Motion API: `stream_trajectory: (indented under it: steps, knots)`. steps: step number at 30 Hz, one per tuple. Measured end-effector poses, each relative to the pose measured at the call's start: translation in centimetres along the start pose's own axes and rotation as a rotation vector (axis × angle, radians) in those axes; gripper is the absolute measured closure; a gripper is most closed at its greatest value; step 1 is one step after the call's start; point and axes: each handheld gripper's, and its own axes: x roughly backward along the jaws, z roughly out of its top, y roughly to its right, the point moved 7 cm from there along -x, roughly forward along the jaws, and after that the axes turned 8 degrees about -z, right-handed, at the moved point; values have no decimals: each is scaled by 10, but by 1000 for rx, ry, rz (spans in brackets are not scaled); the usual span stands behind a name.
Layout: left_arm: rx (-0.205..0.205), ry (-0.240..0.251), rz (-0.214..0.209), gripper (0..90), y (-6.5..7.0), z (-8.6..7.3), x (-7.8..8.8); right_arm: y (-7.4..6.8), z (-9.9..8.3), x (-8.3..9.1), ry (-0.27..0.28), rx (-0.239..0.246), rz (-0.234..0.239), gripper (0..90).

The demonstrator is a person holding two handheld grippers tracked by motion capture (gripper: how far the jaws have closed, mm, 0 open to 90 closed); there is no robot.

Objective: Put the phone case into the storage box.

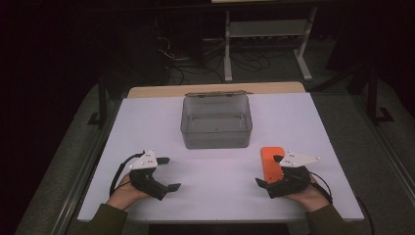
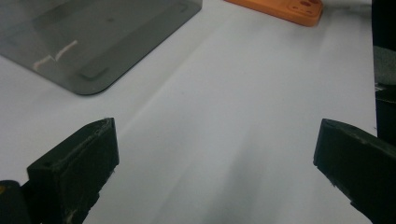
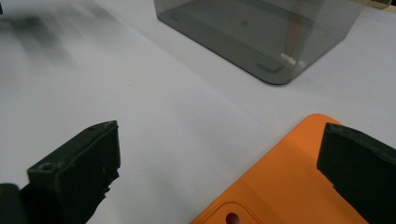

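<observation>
An orange phone case lies flat on the white table at the right; its camera cut-out shows in the right gripper view. My right gripper stands open at the case's near end, one jaw over the orange case and the other over bare table. My left gripper is open at the left with nothing between its jaws, which point toward the case. A translucent grey box stands open-topped in the middle, beyond both grippers.
The grey box appears empty; its corner is a short way ahead of the right gripper. A wooden strip runs along the table's far edge. Behind it stand a white shelf frame and floor cables.
</observation>
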Motion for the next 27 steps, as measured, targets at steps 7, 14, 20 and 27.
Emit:
stream_trajectory:
  steps: [7, 14, 20, 27]
  knots:
    - [0, -1, 3, 0, 0, 0, 0, 0, 0, 0, -3, -5, 3, 0]
    - [5, 5, 8, 0, -2, 0, 1, 2, 3, 1, -4, -13, -3, 0]
    - [5, 2, 9, 0, -1, 0, 1, 4, 4, -2, -11, -12, -5, 0]
    - [6, 4, 10, 0, -2, 0, 1, 4, 9, -8, -21, -3, -13, 0]
